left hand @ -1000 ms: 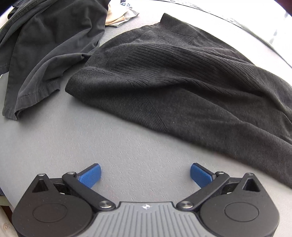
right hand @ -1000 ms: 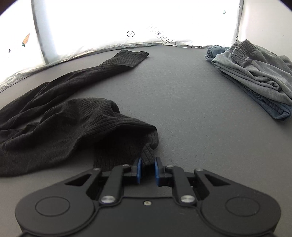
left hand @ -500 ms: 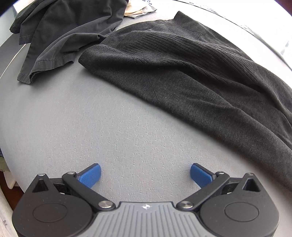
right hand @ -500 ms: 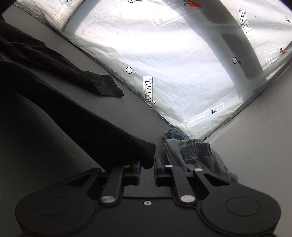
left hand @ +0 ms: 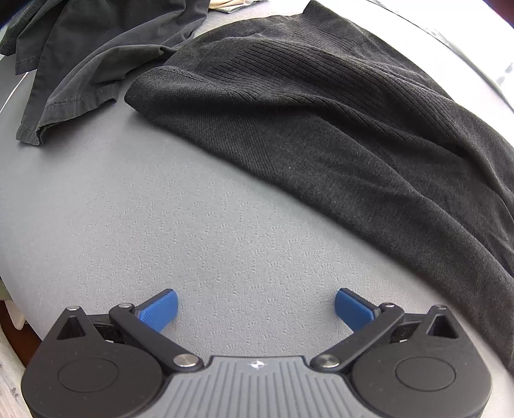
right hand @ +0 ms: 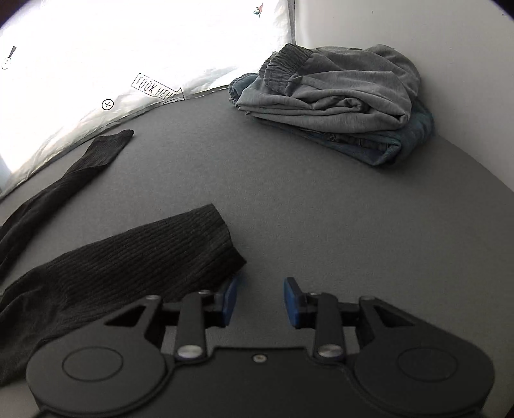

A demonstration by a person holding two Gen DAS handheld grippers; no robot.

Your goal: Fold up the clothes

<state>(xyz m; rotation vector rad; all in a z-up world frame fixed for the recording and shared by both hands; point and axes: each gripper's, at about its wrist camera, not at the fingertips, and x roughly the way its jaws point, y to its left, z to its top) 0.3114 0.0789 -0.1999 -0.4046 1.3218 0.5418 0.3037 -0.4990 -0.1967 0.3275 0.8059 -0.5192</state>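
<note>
Right wrist alone shows folded grey clothes (right hand: 334,99); right tool (right hand: 260,300) just opened, sleeve cuff (right hand: 205,244) released

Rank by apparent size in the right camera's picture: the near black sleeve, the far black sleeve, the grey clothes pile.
1. Near black sleeve, though closeness to the camera inflates it.
2. Grey clothes pile.
3. Far black sleeve.

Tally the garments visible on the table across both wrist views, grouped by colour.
Dark ribbed knit sweater, sleeve cuff beside the right tool: 1
Dark woven garment: 1
Grey folded garment: 1
Blue folded garment beneath it: 1
Pale cloth, mostly hidden: 1
Total: 5
</note>
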